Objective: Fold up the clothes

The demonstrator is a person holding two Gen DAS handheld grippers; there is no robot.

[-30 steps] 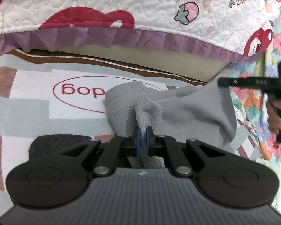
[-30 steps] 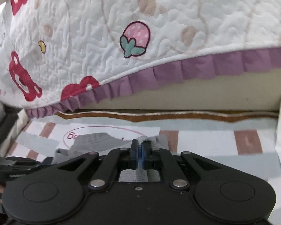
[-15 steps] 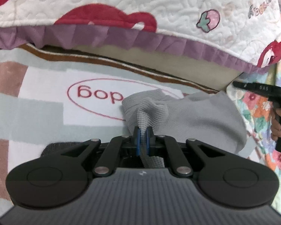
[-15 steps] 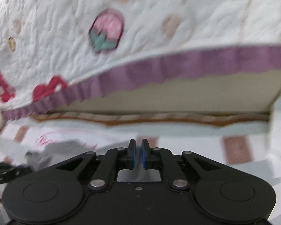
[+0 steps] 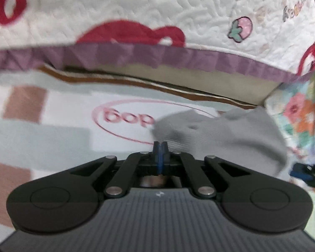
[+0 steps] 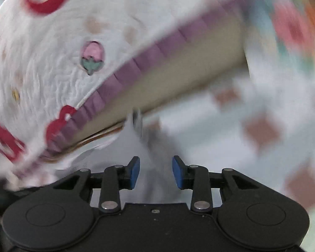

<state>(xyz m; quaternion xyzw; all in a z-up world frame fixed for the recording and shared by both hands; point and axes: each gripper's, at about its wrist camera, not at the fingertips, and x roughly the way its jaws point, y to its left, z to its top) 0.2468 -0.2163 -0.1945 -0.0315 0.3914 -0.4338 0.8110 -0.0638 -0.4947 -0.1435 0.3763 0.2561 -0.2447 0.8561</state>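
A quilted cover (image 5: 157, 6) with a purple frill is hanging over the patterned mat (image 5: 52, 126) ahead of you, crowding the space. The grey garment (image 5: 226, 132) is lying on that mat (blurred, just beyond your left fingers). Your left gripper (image 5: 160, 147) is keeping its fingers pressed together, with no cloth visibly between them. Your right gripper (image 6: 155, 173) is opening, its fingers apart with blurred grey cloth showing between them.

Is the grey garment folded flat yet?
No. The grey garment lies bunched and rumpled on the patterned mat.
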